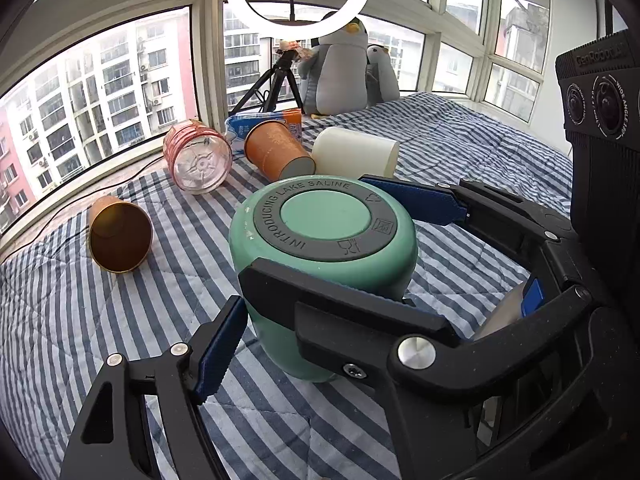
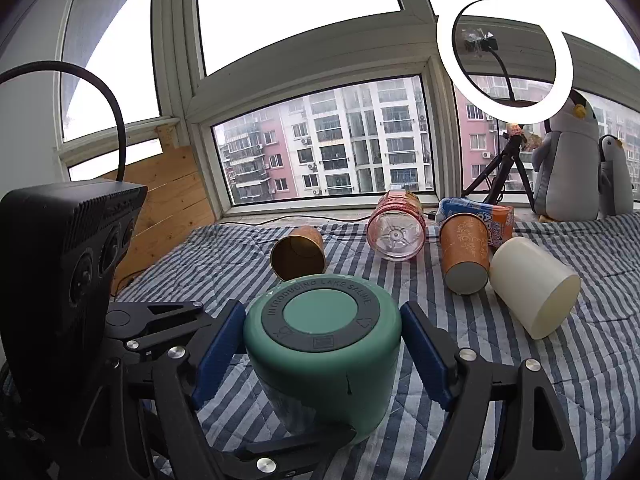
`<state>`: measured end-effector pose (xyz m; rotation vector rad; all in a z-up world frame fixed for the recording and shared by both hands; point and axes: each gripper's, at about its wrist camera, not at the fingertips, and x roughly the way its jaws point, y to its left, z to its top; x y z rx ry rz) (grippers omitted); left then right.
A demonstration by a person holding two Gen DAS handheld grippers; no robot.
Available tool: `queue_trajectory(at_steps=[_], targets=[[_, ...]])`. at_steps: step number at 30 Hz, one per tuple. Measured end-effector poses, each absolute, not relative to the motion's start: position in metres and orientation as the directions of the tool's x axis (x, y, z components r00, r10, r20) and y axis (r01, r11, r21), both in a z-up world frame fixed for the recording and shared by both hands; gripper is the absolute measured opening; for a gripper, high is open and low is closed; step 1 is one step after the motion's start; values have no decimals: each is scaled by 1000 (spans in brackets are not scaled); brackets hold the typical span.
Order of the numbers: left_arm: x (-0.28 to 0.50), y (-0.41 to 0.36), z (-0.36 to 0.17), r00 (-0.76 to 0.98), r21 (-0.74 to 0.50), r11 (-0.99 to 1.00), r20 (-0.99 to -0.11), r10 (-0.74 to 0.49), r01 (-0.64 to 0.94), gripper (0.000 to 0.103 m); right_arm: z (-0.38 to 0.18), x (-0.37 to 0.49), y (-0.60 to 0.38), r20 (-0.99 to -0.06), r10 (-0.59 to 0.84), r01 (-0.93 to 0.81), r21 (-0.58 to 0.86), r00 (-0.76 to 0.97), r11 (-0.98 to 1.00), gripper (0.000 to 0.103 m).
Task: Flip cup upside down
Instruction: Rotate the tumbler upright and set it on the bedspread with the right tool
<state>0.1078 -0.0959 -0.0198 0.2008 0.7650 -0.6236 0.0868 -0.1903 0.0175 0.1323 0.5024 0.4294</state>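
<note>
A green cup [image 1: 320, 276] stands upside down on the striped bedspread, its grey-ringed base facing up. It also shows in the right wrist view [image 2: 324, 364]. My right gripper [image 2: 324, 356] straddles it with blue pads [image 2: 218, 356] on either side; a small gap shows at each side, so the jaws look open. My left gripper [image 1: 332, 264] is open around the cup, with one blue pad [image 1: 220, 348] at the lower left and the other at the upper right. The right gripper's arm crosses in front of the cup in the left wrist view.
Lying on the bedspread [image 2: 560, 360] behind are a gold cup [image 2: 298, 252], a clear pink cup [image 2: 396, 232], an orange cup [image 2: 464, 256] and a cream cup [image 2: 532, 292]. A snack packet [image 2: 480, 212], ring light tripod [image 2: 504, 168] and plush penguins [image 2: 568, 160] stand by the window.
</note>
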Motion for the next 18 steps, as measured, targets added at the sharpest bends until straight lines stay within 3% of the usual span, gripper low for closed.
queue_trajectory(at_steps=[18], targets=[[98, -82, -20, 572, -35, 823, -702, -424, 567, 79, 18, 81, -189, -423, 423, -365, 214, 801, 906, 83]])
